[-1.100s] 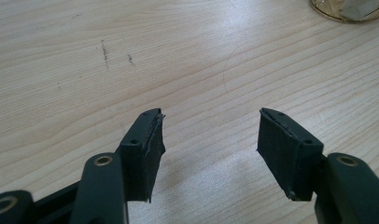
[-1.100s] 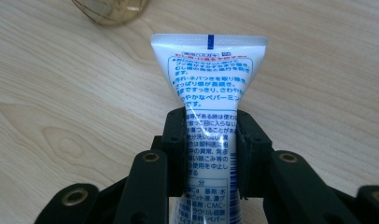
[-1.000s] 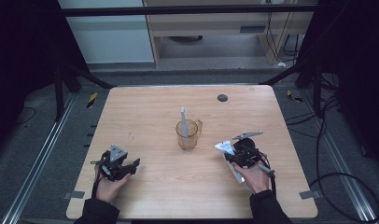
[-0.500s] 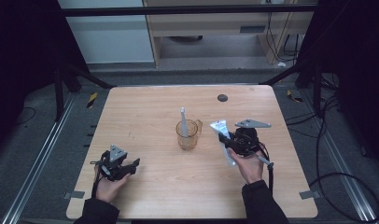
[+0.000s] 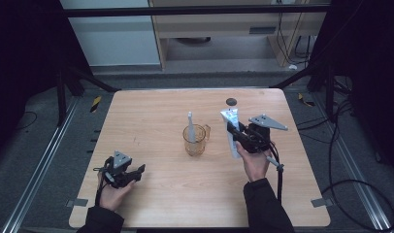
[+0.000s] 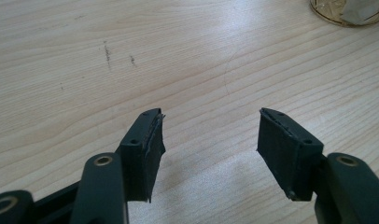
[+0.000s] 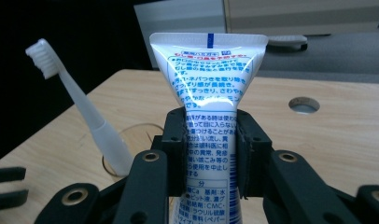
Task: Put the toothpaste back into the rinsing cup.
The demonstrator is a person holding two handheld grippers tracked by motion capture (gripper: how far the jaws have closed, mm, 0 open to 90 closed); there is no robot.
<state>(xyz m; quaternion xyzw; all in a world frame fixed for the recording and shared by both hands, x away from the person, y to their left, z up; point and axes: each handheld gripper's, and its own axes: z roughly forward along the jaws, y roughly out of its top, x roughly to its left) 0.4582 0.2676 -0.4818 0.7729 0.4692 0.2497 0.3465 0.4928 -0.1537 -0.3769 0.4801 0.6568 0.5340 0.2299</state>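
The wooden surface [image 5: 151, 121] carries a clear amber cup [image 5: 195, 140] near its middle, with a white toothbrush [image 7: 80, 105] standing in it, bristles up. Just right of the cup, the right gripper [image 5: 234, 135] holds a white toothpaste tube [image 7: 210, 102] off the surface, fingers [image 7: 174, 149] clamped on its body, crimped end up. The left gripper [image 6: 210, 140] rests low near the front left, fingers wide apart with nothing between them.

- The left gripper [image 5: 135, 172], a black 2-jaw tool in the person's left hand [image 5: 112, 191], rests low by the near table edge, jaws apart with nothing between.
- The right gripper [image 5: 232, 130], held raised in the right hand [image 5: 253, 162], has its jaws clamped on a white printed toothpaste tube [image 7: 210, 116], standing upright.
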